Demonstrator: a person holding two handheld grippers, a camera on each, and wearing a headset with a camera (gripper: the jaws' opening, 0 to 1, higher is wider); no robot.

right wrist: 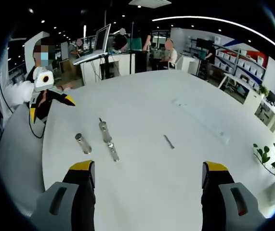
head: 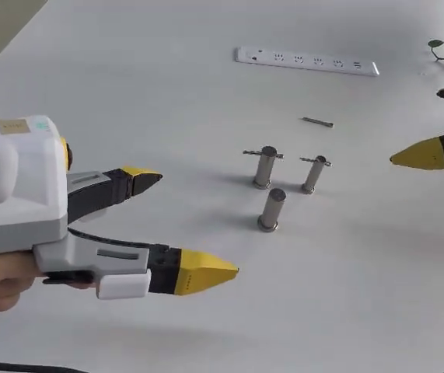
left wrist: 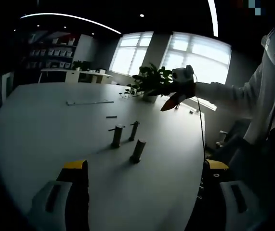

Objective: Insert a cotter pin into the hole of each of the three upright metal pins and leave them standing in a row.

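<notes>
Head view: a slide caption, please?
Open yellow-tipped left gripper and right gripper flank three grey metal pins; loose thin cotter pin beyond.

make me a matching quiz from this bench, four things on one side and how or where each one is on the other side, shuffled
Things
1. nearest metal pin
2. loose cotter pin
3. power strip
4. left gripper

States
a. small, lying flat on its side
b. jaws apart, holding nothing
c. standing upright, nothing through it
d. long and white, farthest from the person

Pairs: 1-c, 2-a, 3-d, 4-b
</notes>
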